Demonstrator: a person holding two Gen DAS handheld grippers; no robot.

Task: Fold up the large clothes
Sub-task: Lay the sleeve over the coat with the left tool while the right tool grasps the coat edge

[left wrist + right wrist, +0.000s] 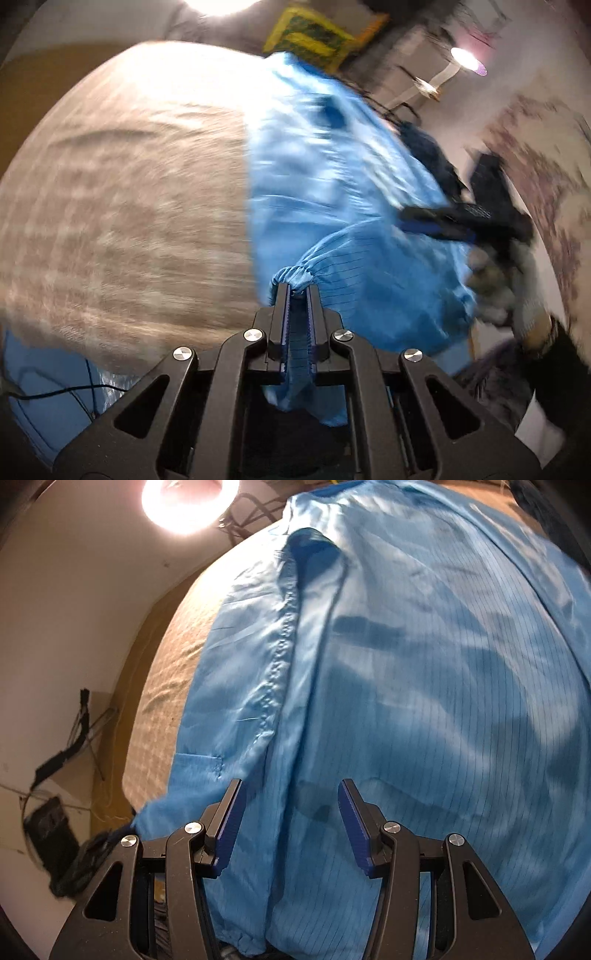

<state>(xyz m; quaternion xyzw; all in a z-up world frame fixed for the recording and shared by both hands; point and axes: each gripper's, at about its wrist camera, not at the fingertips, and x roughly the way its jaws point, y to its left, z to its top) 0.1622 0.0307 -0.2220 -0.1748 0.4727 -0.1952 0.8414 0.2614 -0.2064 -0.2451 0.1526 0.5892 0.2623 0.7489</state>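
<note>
A beige checked bed [122, 192] carries a light blue coat [424, 701], spread across its surface. The left gripper [298, 291] is clamped on the coat's gathered cuff [293, 277]. The right gripper [290, 805] hangs wide apart above the coat.

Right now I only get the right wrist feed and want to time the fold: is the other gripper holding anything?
Observer: Yes, the left gripper is shut on a gathered cuff of the blue garment.
Operator: Is mine on the cloth too?
Observer: The left view shows the right gripper over the garment, too blurred to tell contact.
Operator: Anything beside the garment?
Observer: Bare beige bedcover on its left.
</note>
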